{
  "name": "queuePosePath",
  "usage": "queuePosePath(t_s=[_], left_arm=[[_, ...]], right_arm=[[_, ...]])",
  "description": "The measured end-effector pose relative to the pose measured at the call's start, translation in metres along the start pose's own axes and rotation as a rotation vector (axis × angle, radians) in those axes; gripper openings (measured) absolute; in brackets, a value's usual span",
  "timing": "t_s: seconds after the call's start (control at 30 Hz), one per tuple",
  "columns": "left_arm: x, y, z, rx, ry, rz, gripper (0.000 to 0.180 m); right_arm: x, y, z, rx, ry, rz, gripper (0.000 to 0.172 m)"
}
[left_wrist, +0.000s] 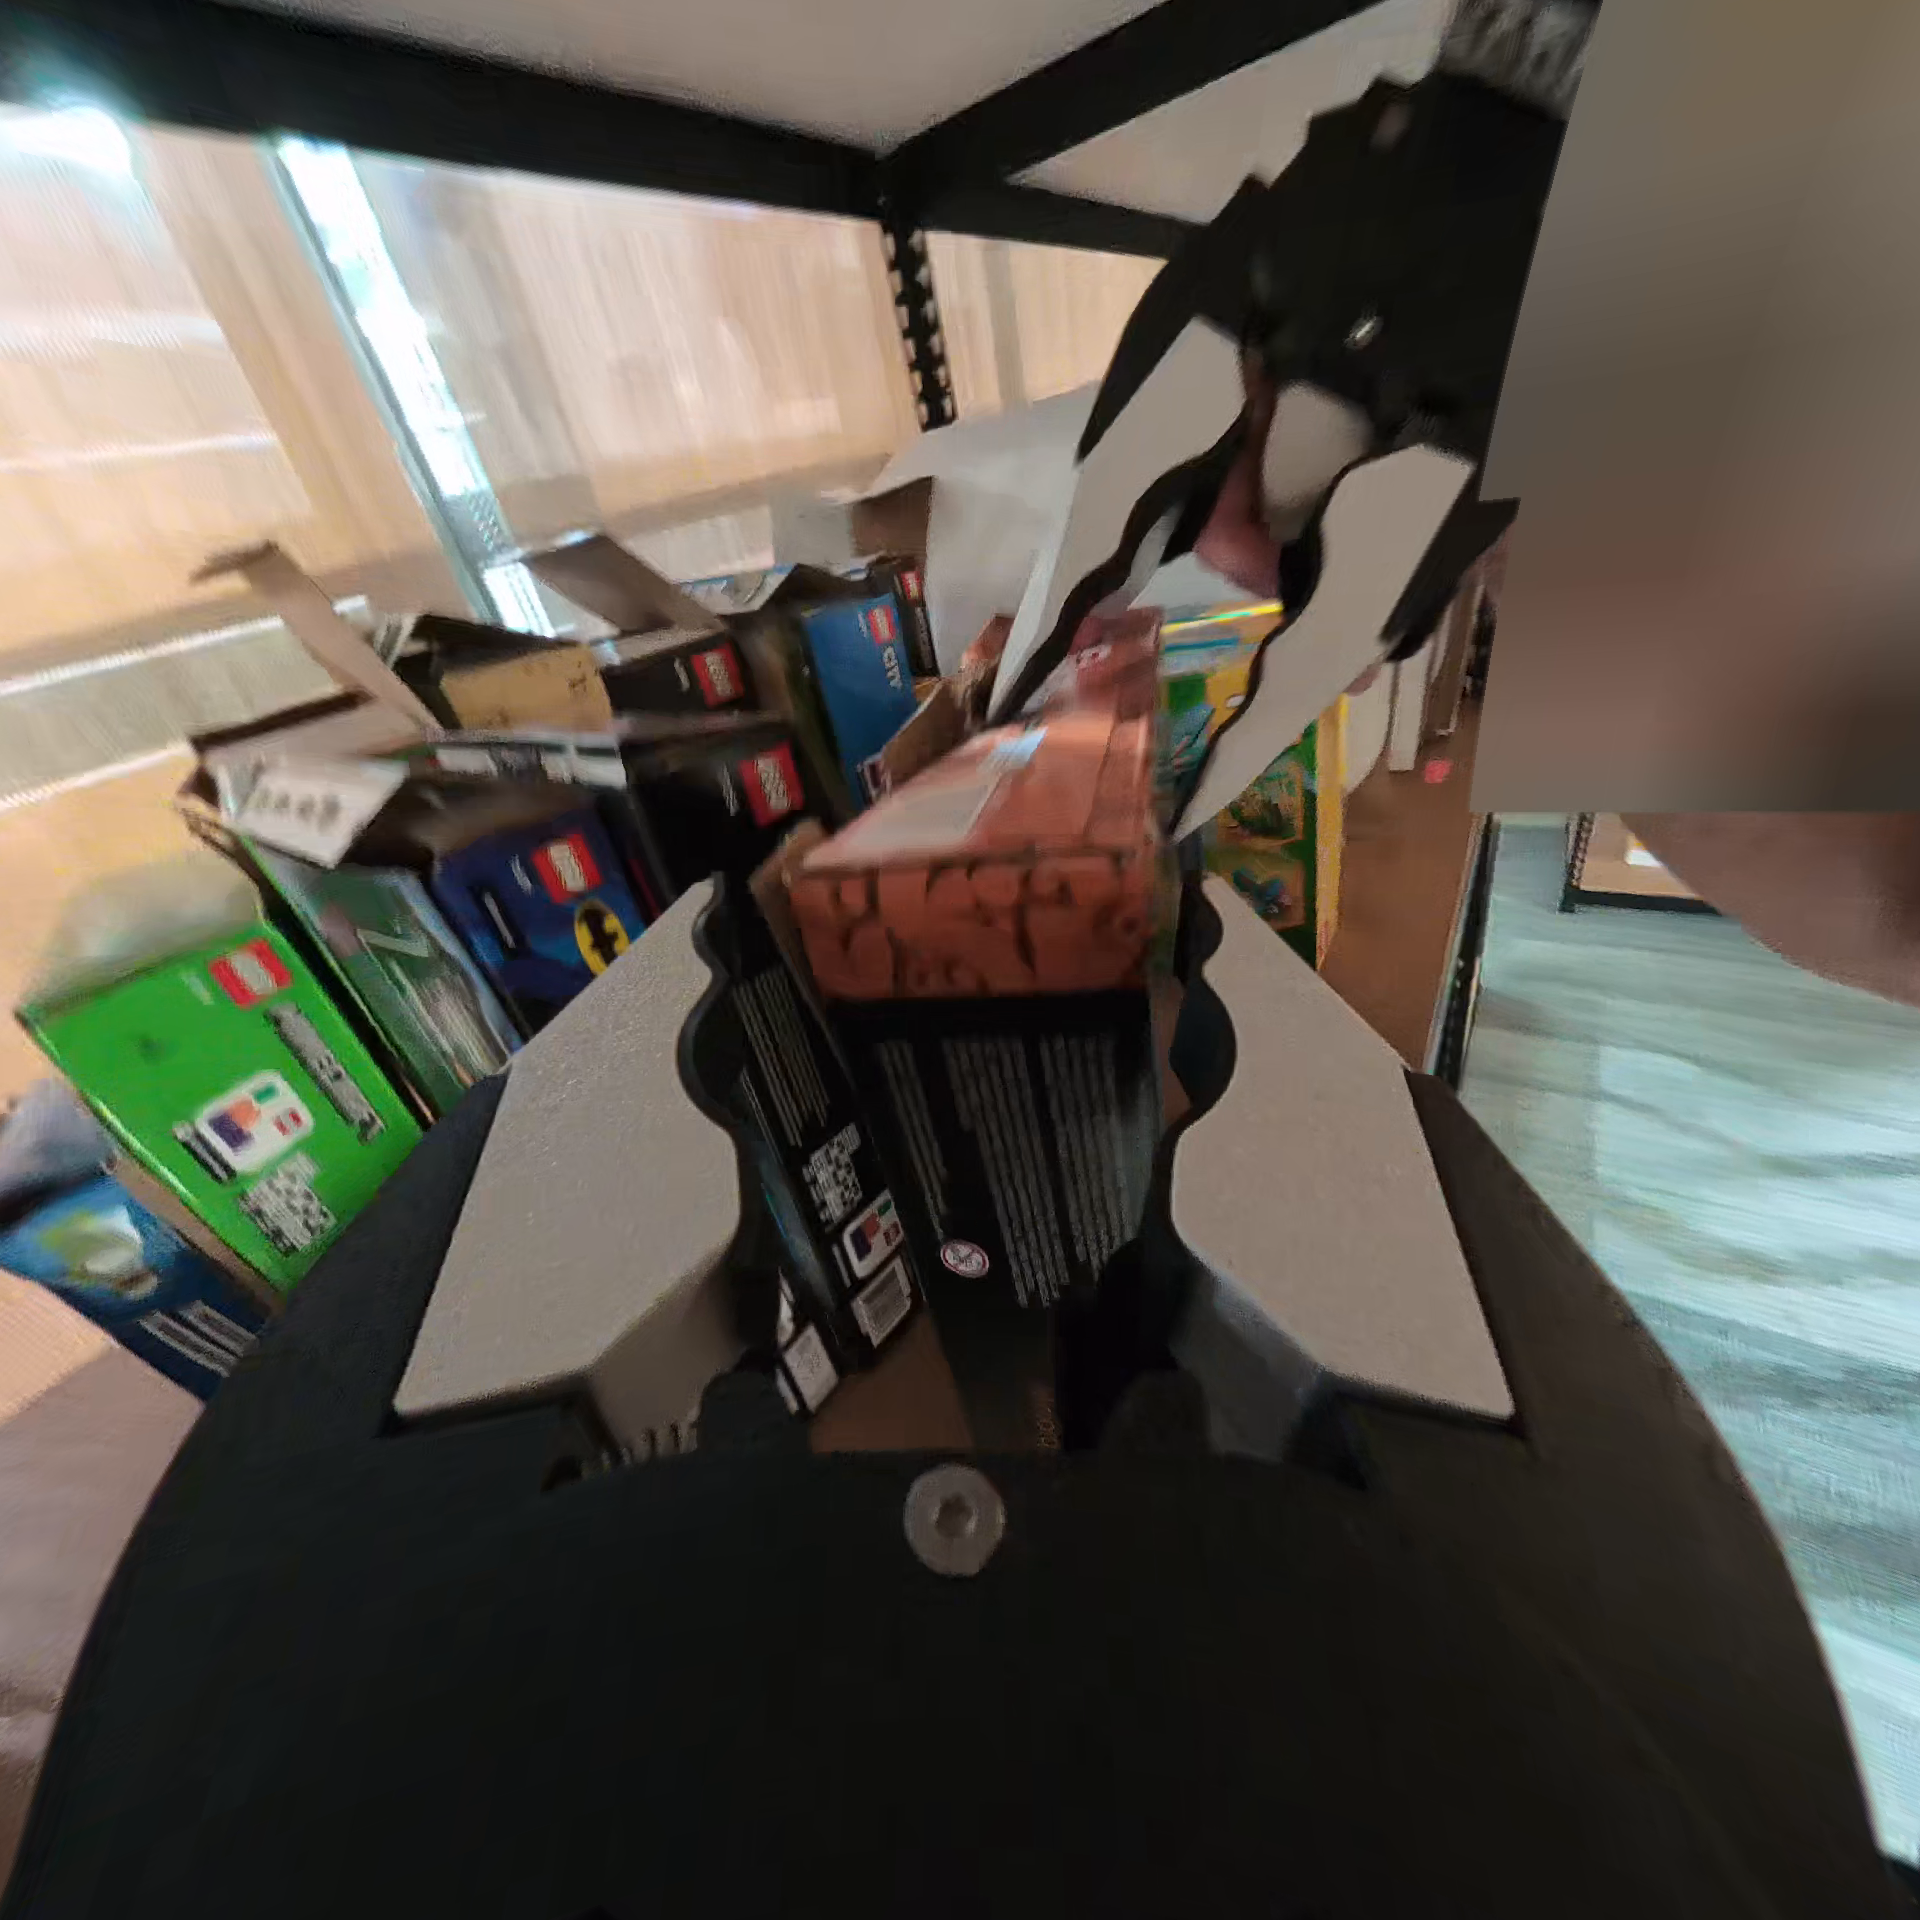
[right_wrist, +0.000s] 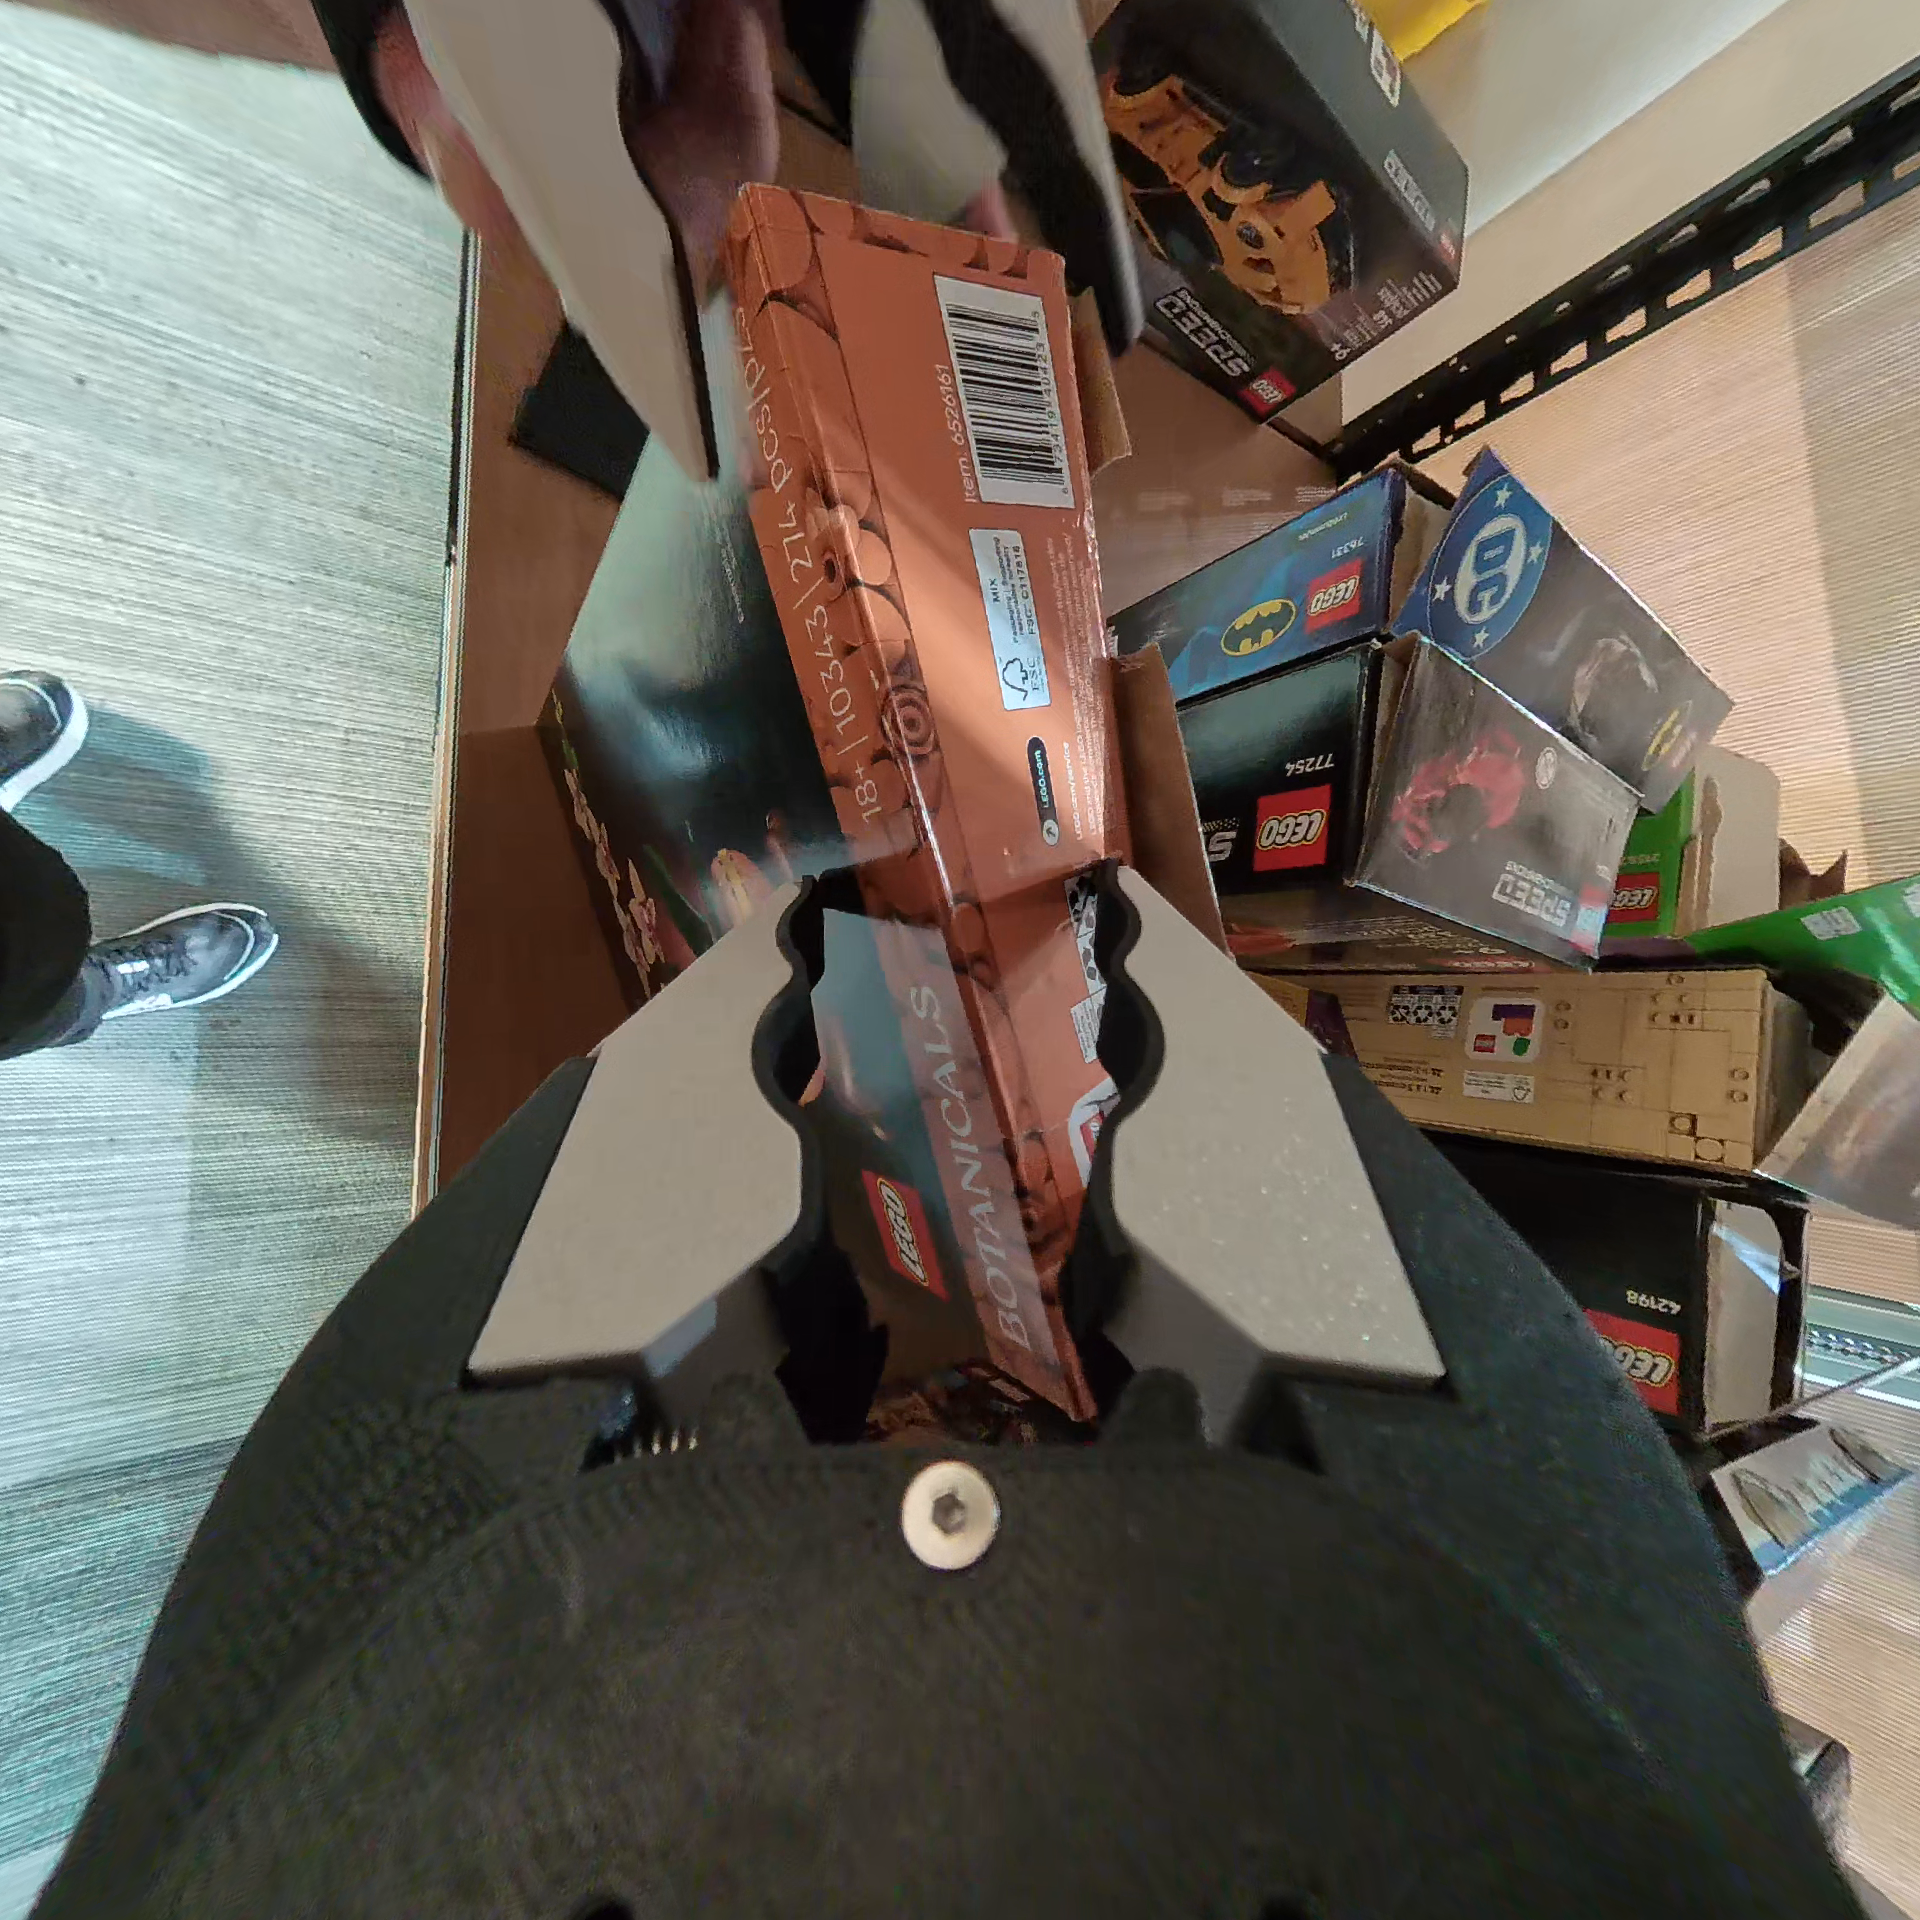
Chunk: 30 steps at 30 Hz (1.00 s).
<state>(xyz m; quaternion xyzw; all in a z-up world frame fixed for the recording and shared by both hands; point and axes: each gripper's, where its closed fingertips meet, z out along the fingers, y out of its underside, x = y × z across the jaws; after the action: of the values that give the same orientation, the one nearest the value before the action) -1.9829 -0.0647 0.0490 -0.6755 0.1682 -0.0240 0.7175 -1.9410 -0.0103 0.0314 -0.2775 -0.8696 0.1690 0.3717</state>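
A long, flat cardboard box with a copper-orange patterned edge and dark glossy face (right_wrist: 914, 582) hangs tilted above the brown shelf board (right_wrist: 499, 582), beside stacked toy boxes (right_wrist: 1455, 769). The left gripper (left_wrist: 956, 904) clamps one end, the right gripper (right_wrist: 961, 904) the other, pads pressed on it.

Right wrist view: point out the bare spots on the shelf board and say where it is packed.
Bare brown board shows along the front edge by the floor, left of the orange box that both grippers clasp. A smaller bare patch lies between that box and the yellow-car box. To the right it is crowded: stacked boxes fill the shelf.
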Motion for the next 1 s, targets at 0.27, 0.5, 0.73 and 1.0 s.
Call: queuePosePath(t_s=[0.27,0.5,0.73,1.0], left_arm=[[0.017,0.0,0.019,-0.261,0.134,0.306,0.05],[0.018,-0.002,0.019,-0.268,0.145,0.279,0.044],[0.02,-0.004,0.017,-0.259,0.163,0.312,0.042],[0.007,0.008,-0.033,-0.126,0.109,0.081,0.079]], right_arm=[[0.003,0.001,0.0,-0.052,-0.018,-0.021,0.053],[0.016,-0.013,0.006,-0.166,-0.023,-0.104,0.092],[-0.007,-0.001,0.034,-0.284,-0.397,-0.106,0.072],[-0.005,0.002,0.025,-0.192,-0.324,-0.049,0.067]])
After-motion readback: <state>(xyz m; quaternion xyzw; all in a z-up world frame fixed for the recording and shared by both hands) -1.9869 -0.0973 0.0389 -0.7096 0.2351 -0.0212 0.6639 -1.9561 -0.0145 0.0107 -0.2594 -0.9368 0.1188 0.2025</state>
